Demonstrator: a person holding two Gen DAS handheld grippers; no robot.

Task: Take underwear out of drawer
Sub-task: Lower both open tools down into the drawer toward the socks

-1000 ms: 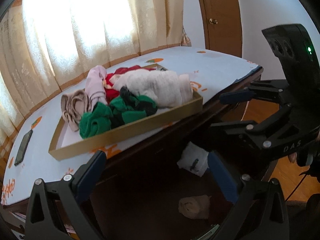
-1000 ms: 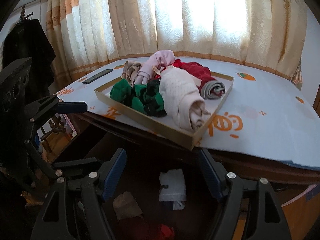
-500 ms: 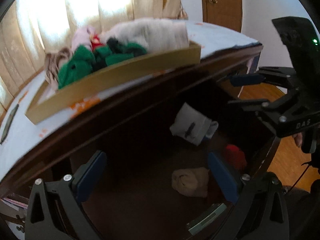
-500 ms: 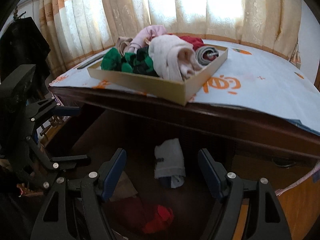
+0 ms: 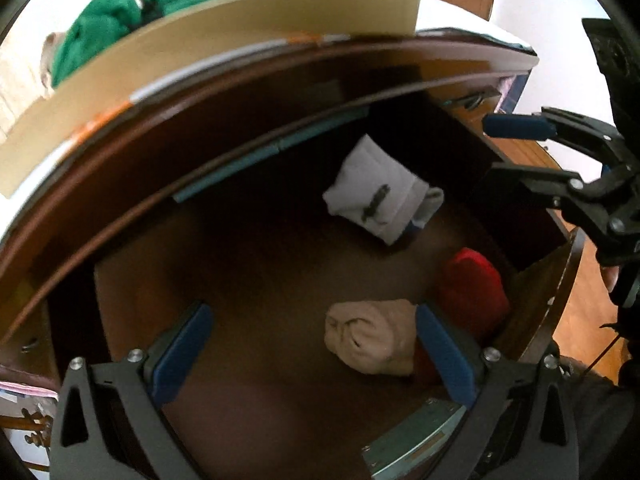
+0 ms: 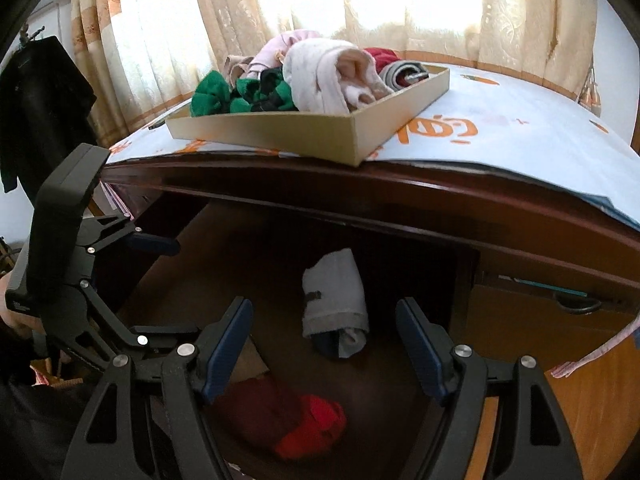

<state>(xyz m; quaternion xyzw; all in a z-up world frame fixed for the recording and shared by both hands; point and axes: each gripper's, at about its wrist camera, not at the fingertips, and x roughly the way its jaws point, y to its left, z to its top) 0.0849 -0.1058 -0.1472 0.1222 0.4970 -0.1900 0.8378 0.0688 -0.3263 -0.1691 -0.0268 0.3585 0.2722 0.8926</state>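
Note:
The dark wooden drawer (image 5: 248,360) stands open under the tabletop. In it lie a folded white piece (image 5: 378,196), a rolled beige piece (image 5: 370,336) and a red piece (image 5: 472,288). My left gripper (image 5: 312,352) is open and empty inside the drawer, with the beige roll beside its right finger. My right gripper (image 6: 324,344) is open and empty above the drawer, with the white piece (image 6: 334,300) between its fingers and the red piece (image 6: 308,424) below. Each gripper shows in the other's view.
A shallow cardboard tray (image 6: 280,132) on the tabletop holds green, pink, white and red rolled garments. The tabletop edge (image 6: 360,196) overhangs the drawer. Curtains hang behind. A second drawer front with a handle (image 6: 576,304) is at the right.
Both grippers have dropped from tabletop height down toward the open drawer. The left one has moved in close to the beige roll; the tray has risen to the top of both views.

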